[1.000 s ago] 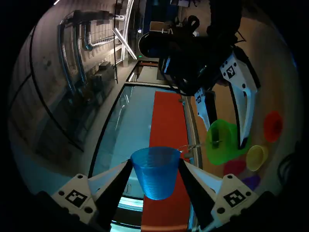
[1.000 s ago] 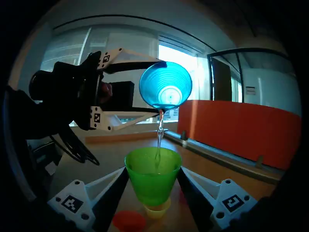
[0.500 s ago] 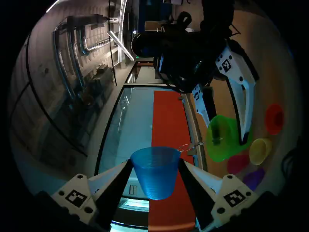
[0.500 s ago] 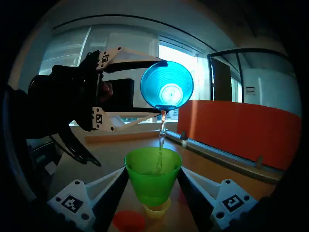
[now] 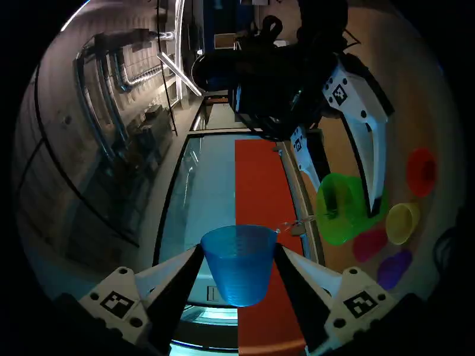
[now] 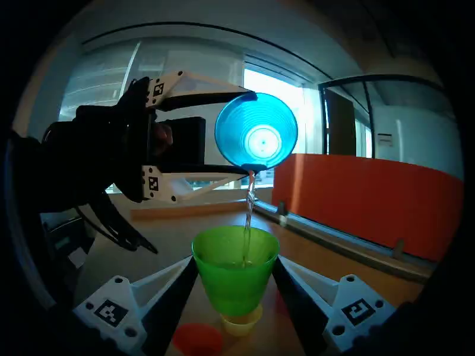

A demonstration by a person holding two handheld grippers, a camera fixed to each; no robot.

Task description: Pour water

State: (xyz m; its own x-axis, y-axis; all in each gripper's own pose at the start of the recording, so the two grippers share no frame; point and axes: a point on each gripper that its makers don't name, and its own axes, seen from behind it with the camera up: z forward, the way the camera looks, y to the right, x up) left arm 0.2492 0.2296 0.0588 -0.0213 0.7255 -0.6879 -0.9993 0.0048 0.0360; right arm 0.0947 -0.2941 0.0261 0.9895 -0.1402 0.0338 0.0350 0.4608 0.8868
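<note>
Bkgd, right gripper view: bright window and long orange panel along far edge of wooden table.

L gripper: fingers narrow, both pressed on sides of blue cup. In right gripper view, held high w/ cup tipped onto its side, mouth toward camera, lowest pt of lip directly above green cup. Holding hand in shadow behind the fingers.

R gripper: fingers narrow, clamped on both sides of green cup. Cup upright, mouth up, below blue cup and apart from it.

Green cup: approx. same size as blue cup. Translucent; fill level not readable.

On table, lower in right gripper view: yellow cup just under green cup base, contact not determinable; red cup beside it to the left. In left gripper view, pink item and purple item near yellow cup; too unclear to tell whether cups.

Water: thin stream from blue cup lip down into green cup mouth, unbroken top to bottom.
</note>
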